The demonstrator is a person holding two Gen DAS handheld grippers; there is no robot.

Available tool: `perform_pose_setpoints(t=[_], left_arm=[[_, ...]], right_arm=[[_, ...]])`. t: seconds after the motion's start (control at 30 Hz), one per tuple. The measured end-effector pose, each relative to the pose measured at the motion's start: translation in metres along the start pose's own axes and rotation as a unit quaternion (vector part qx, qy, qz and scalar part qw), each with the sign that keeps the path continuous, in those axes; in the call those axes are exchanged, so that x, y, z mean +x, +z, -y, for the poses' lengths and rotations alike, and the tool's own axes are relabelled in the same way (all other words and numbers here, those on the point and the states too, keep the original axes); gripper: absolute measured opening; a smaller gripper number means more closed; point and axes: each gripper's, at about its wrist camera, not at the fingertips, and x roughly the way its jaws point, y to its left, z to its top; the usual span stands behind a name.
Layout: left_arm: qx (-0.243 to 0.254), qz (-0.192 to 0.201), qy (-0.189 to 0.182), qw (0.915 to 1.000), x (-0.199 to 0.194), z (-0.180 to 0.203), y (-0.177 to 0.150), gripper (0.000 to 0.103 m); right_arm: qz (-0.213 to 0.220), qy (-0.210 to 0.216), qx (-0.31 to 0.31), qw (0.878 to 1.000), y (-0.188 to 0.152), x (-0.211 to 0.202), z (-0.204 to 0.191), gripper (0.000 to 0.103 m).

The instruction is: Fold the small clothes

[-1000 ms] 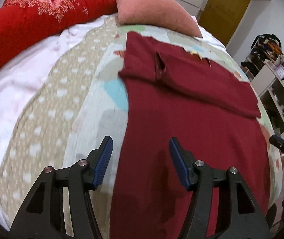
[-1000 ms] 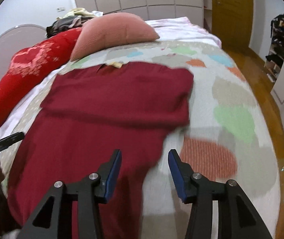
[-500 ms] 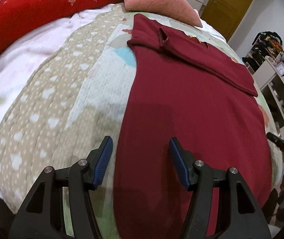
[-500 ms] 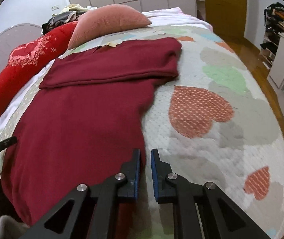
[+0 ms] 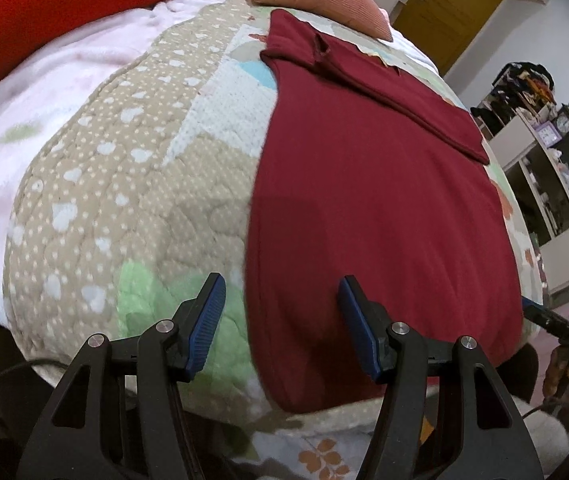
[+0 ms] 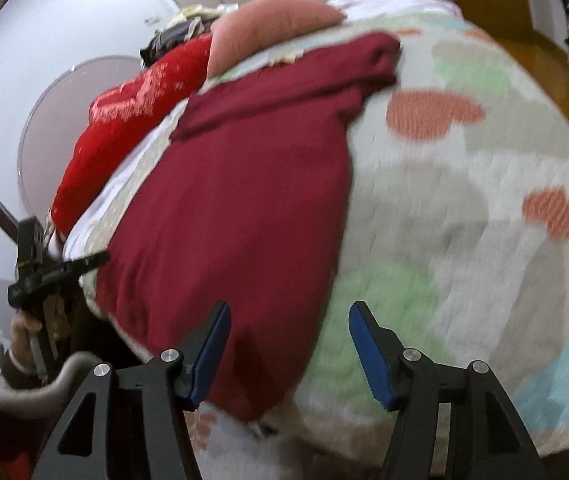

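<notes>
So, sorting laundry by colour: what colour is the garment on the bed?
Dark red, plain; the garment shows best in the left wrist view.

My left wrist view is evenly lit by soft indoor light and mostly sharp, with the left hand-held gripper (image 5: 280,312) casting a faint shadow on the maroon garment (image 5: 372,208). My right wrist view is smeared with motion blur across the quilt (image 6: 464,216). Both bulge fisheye-style, with black corners.

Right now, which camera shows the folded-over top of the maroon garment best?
The left wrist view: the fold is sharp, its edge running unbroken across the maroon garment. The right wrist view shows the same fold but motion-blurred, farther off, bunched by the pink cushion.
</notes>
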Motion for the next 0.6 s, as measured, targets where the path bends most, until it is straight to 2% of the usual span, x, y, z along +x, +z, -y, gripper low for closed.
perform_pose_setpoints(t=[0.1,0.23,0.33,0.53,0.6], left_arm=[[0.001,-0.006,-0.011,0.9999,0.0,0.005,-0.005,0.063],[0.023,-0.01,-0.011,0.9996,0.008,0.015,-0.005,0.074],[0.042,-0.012,0.003,0.9991,0.013,0.022,-0.005,0.075],[0.058,-0.022,-0.003,0.998,0.017,0.022,-0.004,0.075],[0.049,-0.025,-0.015,0.9984,0.019,0.02,-0.003,0.081]], right_arm=[[-0.001,0.011,-0.004,1.0,-0.012,-0.002,0.0,0.059],[-0.012,0.041,-0.011,0.999,-0.016,-0.001,-0.003,0.059],[-0.014,0.051,-0.027,0.998,-0.021,0.005,-0.006,0.059],[-0.005,0.093,-0.028,0.995,-0.026,0.01,-0.007,0.059],[-0.001,0.104,-0.024,0.994,-0.027,0.012,-0.005,0.059]])
